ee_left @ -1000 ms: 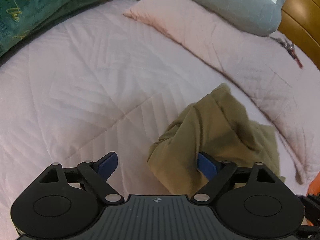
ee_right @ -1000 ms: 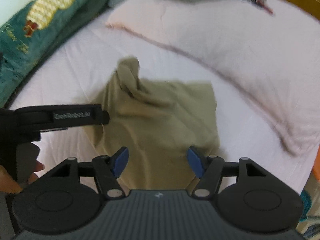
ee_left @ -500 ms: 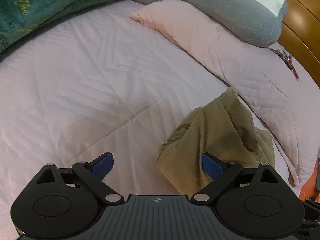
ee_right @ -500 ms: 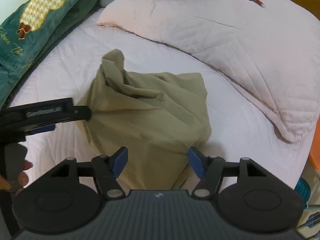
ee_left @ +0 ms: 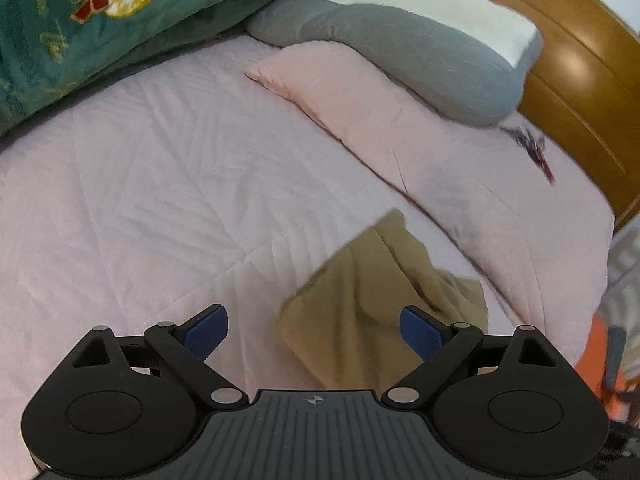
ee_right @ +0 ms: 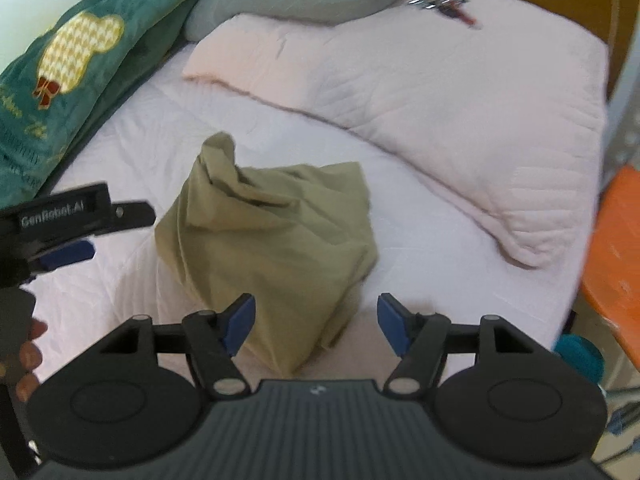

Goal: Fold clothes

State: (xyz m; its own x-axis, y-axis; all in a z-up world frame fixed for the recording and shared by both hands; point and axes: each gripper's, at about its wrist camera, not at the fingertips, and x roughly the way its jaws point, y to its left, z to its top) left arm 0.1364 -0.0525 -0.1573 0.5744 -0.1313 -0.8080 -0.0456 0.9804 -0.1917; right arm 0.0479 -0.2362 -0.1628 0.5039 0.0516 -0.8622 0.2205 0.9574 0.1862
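An olive-tan garment (ee_right: 268, 240) lies crumpled in a loose heap on the pink quilted bed cover (ee_right: 420, 240), one corner sticking up at its far left. My right gripper (ee_right: 316, 320) hovers over its near edge, open, with nothing pinched between the blue pads. In the left wrist view the same garment (ee_left: 372, 304) lies below and right of centre, and my left gripper (ee_left: 314, 330) stands open above its near left part. From the right wrist view the left gripper (ee_right: 96, 224) appears at the left edge, held by a hand (ee_right: 28, 356).
A green embroidered cushion (ee_left: 80, 20), a grey pillow (ee_left: 400, 48) and a pink pillow (ee_left: 440, 168) line the far side. A wooden headboard (ee_left: 580, 92) curves behind. A small toy plane (ee_right: 444, 2) rests on the pink pillow. An orange object (ee_right: 616, 248) stands off the bed's right edge.
Both grippers have risen and pulled back from the garment, which now looks smaller and farther off. Both stay open. The garment has not been moved.
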